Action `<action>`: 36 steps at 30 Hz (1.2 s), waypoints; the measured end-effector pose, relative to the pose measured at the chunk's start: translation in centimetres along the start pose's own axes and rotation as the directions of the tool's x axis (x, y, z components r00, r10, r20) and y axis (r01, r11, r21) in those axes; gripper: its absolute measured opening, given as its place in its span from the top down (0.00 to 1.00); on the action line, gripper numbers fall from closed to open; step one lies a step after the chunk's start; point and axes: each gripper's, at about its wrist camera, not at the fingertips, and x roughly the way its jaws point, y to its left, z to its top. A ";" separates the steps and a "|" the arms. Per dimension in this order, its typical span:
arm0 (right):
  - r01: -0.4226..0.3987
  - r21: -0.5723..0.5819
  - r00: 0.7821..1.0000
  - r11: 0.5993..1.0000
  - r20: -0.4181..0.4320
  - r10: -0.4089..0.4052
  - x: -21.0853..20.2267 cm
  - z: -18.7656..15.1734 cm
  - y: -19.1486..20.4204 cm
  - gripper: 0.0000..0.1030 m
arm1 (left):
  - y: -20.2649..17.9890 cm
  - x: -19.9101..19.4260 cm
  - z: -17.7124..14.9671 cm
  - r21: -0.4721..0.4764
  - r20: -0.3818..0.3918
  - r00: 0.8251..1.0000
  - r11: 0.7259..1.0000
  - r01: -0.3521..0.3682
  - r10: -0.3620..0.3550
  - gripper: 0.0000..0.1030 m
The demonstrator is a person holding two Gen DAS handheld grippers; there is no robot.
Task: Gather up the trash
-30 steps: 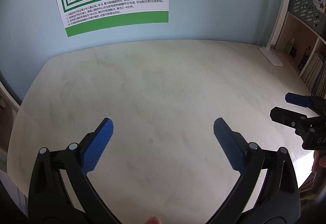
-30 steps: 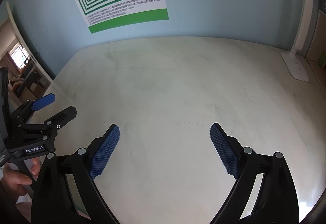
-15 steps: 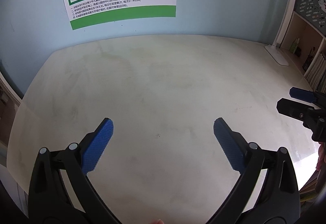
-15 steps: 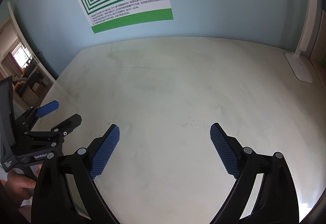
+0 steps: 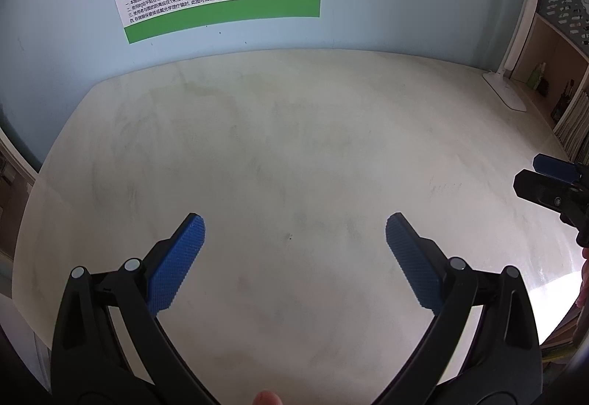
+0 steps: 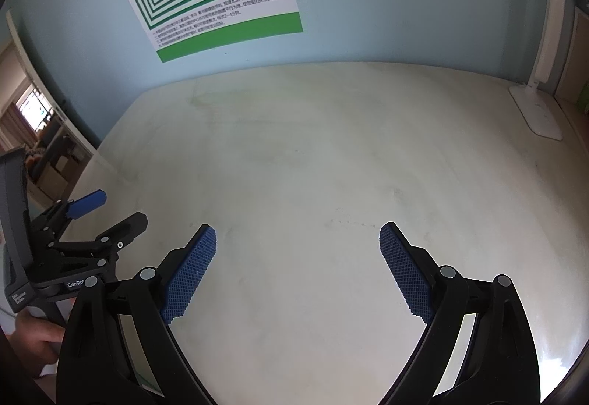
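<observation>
— On the left, what's held over the table (image 5: 294,147)?
— Left gripper (image 5: 294,224), blue pads spread wide, gripping nothing.
— And rightward?
— Right gripper (image 6: 298,235), equally parted and empty; a white lamp (image 6: 537,110) stands at the far right corner.
— Where's the trash?
— Neither view shows any.

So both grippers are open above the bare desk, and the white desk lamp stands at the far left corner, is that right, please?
Not quite: the white desk lamp stands at the far right corner of the desk, as the right wrist view shows. The rest holds: the left gripper and right gripper are both open above it.
</observation>
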 end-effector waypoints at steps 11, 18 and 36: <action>0.004 -0.002 1.000 1.000 -0.007 -0.004 0.1 0.1 0.3 0.13 | -0.1 0.3 -0.1 -0.001 -0.017 1.000 1.000 0.014 -0.014 0.06; 0.007 -0.001 1.000 1.000 -0.008 -0.007 0.1 0.2 0.1 0.13 | 0.2 0.2 -0.2 -0.015 -0.024 1.000 1.000 0.012 -0.012 0.06; 0.001 -0.007 1.000 1.000 -0.010 -0.001 0.2 0.4 -0.1 0.13 | 0.1 0.3 0.1 -0.011 -0.028 1.000 1.000 0.006 -0.006 0.06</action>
